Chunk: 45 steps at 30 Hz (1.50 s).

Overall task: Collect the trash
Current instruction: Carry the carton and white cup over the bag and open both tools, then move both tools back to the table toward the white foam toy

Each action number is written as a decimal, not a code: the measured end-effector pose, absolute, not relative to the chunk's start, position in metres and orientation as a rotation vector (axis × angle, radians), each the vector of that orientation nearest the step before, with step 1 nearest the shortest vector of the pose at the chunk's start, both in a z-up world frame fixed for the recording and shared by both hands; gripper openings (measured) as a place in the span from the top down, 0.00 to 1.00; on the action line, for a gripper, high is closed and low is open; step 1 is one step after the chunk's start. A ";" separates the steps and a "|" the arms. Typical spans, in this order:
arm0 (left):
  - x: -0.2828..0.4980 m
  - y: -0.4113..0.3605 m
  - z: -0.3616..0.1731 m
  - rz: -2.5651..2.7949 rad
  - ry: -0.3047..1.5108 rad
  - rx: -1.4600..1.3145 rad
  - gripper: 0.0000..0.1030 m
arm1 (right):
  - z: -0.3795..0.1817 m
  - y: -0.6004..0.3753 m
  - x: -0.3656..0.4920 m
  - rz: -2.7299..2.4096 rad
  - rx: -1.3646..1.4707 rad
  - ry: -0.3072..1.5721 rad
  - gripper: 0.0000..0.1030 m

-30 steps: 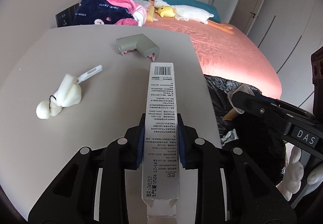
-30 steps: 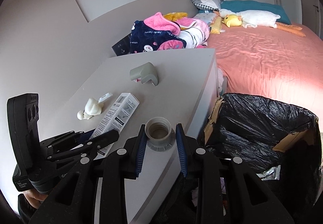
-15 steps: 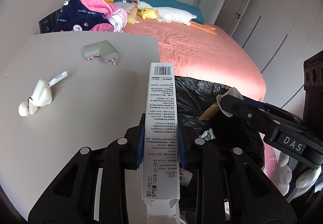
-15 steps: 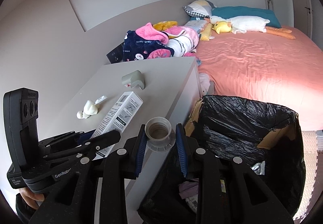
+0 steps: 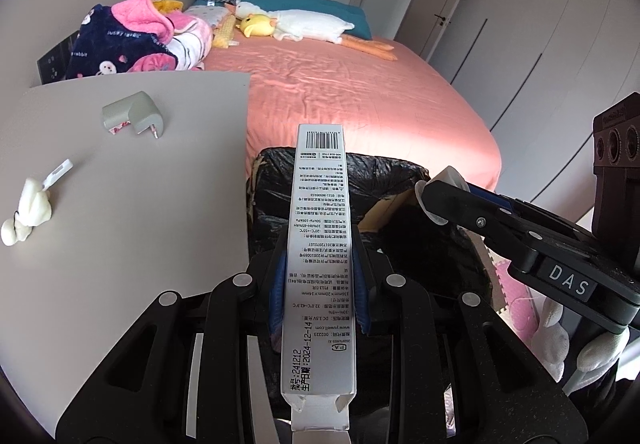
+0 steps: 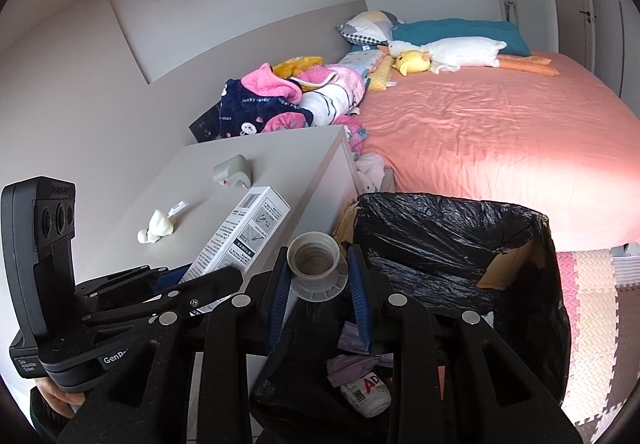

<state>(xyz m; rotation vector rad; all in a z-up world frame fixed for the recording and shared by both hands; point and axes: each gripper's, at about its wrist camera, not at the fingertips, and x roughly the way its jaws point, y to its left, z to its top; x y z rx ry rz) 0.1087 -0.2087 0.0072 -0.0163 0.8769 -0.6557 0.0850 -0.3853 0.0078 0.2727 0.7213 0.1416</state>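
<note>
Your left gripper (image 5: 318, 284): pinching a long white carton (image 5: 320, 244) by its narrow sides, barcode end pointing away from you, torn flap end toward the camera. The carton's far end hangs over the near rim of the trash bin (image 5: 384, 172).

Your right gripper (image 6: 318, 284): pinching a small grey flanged cap (image 6: 315, 266), open mouth up, blue pads pressed on either side of it. It sits at the bin's (image 6: 460, 244) left edge, just beside the corner of the nightstand (image 6: 280, 148).

Trash bin: cardboard box lined with a black bag, standing between nightstand and bed (image 6: 500, 132). Inside, from your right wrist view: crumpled purple paper (image 6: 352, 364) and a small white bottle (image 6: 366, 394) lying on its side.

Nightstand top, still to collect: a grey L-shaped corner guard (image 5: 134, 116) toward the back; a lump of white wadding (image 5: 28, 210) touching a small white plastic tag (image 5: 58, 172) nearer the left edge. The two are well apart.
</note>
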 end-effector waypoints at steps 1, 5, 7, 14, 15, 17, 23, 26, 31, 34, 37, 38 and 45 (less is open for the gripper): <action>0.107 -0.212 0.008 -0.663 0.877 -0.014 0.74 | 0.009 -0.389 0.083 0.135 0.275 0.718 0.70; 0.107 -0.223 0.010 -0.693 0.878 -0.013 0.74 | 0.012 -0.402 0.078 0.110 0.284 0.708 0.70; 0.107 -0.228 0.010 -0.709 0.880 -0.018 0.74 | 0.012 -0.407 0.076 0.099 0.287 0.706 0.70; 0.107 -0.240 0.008 -0.745 0.892 -0.016 0.74 | 0.012 -0.424 0.070 0.061 0.304 0.701 0.70; 0.107 -0.241 0.008 -0.748 0.892 -0.015 0.74 | 0.012 -0.425 0.070 0.055 0.306 0.699 0.70; 0.106 -0.243 0.008 -0.756 0.892 -0.011 0.74 | 0.012 -0.429 0.069 0.046 0.311 0.697 0.70; 0.108 -0.252 0.007 -0.795 0.905 -0.020 0.74 | 0.013 -0.442 0.065 0.013 0.323 0.682 0.70; 0.110 -0.257 0.008 -0.867 0.924 -0.068 0.68 | 0.017 -0.452 0.061 -0.043 0.330 0.659 0.63; 0.117 -0.248 0.017 -0.836 0.864 -0.175 0.06 | 0.025 -0.468 0.050 -0.174 0.309 0.604 0.22; 0.121 -0.241 0.018 -0.800 0.871 -0.199 0.06 | 0.024 -0.475 0.050 -0.184 0.331 0.604 0.21; 0.122 -0.235 0.017 -0.773 0.864 -0.201 0.06 | 0.021 -0.477 0.051 -0.176 0.351 0.613 0.21; 0.123 -0.232 0.016 -0.768 0.863 -0.203 0.06 | 0.020 -0.476 0.052 -0.172 0.352 0.616 0.21; 0.125 -0.220 0.013 -0.752 0.868 -0.217 0.06 | 0.016 -0.461 0.059 -0.148 0.333 0.635 0.21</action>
